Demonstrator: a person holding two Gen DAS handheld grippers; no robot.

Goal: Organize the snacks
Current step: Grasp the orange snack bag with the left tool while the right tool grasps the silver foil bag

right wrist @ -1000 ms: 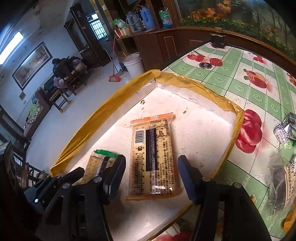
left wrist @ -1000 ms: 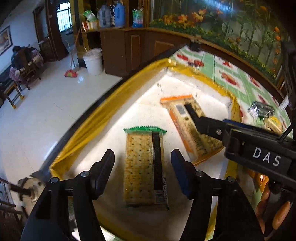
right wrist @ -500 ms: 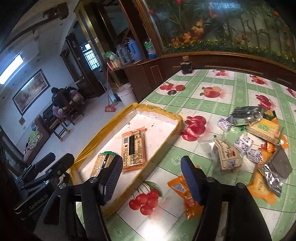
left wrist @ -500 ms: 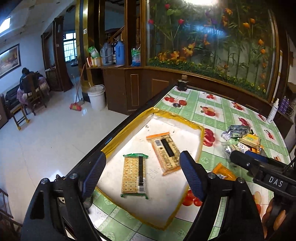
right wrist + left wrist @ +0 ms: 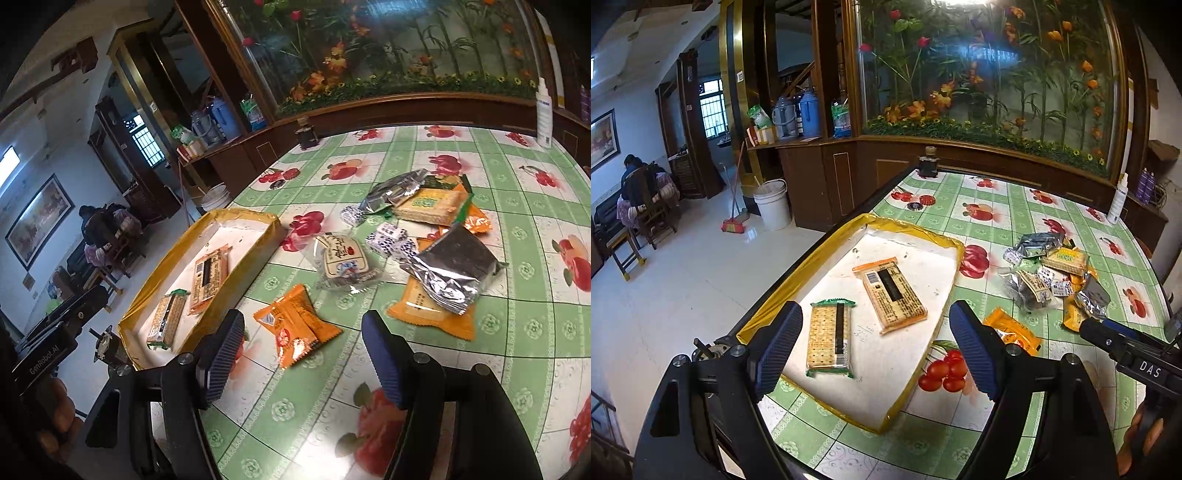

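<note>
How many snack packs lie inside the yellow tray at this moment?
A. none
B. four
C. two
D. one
C: in the tray lie only a green-edged cracker pack and an orange-edged pack; the other snacks are outside it, on the tablecloth.

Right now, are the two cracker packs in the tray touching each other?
Apart. The left wrist view shows bare white tray floor between the green-edged pack and the orange-edged pack inside the yellow-rimmed tray.
</note>
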